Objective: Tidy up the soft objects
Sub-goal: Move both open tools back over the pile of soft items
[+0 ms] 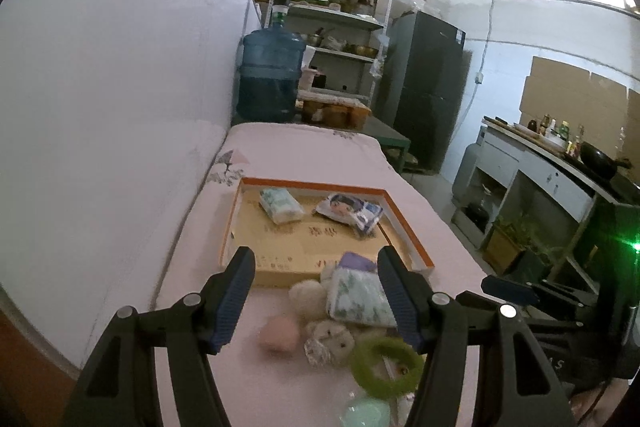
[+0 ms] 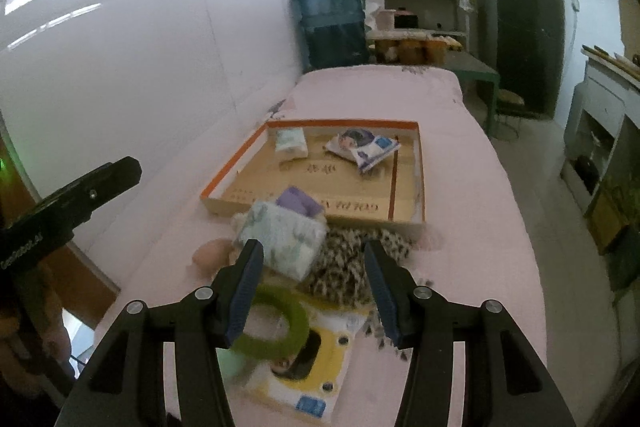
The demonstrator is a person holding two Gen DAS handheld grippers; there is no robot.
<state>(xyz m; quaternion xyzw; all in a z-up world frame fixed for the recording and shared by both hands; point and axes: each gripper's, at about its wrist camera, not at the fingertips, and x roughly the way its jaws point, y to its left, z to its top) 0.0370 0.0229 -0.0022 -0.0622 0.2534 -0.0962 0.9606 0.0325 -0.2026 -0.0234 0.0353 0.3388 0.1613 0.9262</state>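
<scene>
An orange-rimmed cardboard tray (image 1: 404,223) (image 2: 240,157) lies on the pink-covered table and holds a green-white tissue pack (image 1: 280,205) (image 2: 291,142) and a blue cartoon packet (image 1: 350,211) (image 2: 362,146). In front of the tray is a heap: a floral tissue pack (image 1: 356,297) (image 2: 284,239), a purple item (image 1: 356,262) (image 2: 298,202), cream plush balls (image 1: 308,297), a pink ball (image 1: 279,335) (image 2: 210,254), a green ring (image 1: 386,367) (image 2: 280,323), a leopard-print cloth (image 2: 352,267) and a yellow packet (image 2: 304,371). My left gripper (image 1: 316,301) hangs open above the heap. My right gripper (image 2: 314,291) is open too, nothing between its fingers.
A white wall runs along the table's left side. Behind the table stand a blue water jug (image 1: 270,75) (image 2: 332,23), a shelf rack (image 1: 340,27) and a dark fridge (image 1: 428,87). A counter with a wok (image 1: 600,163) is at the right. The other gripper (image 2: 72,203) shows at the left.
</scene>
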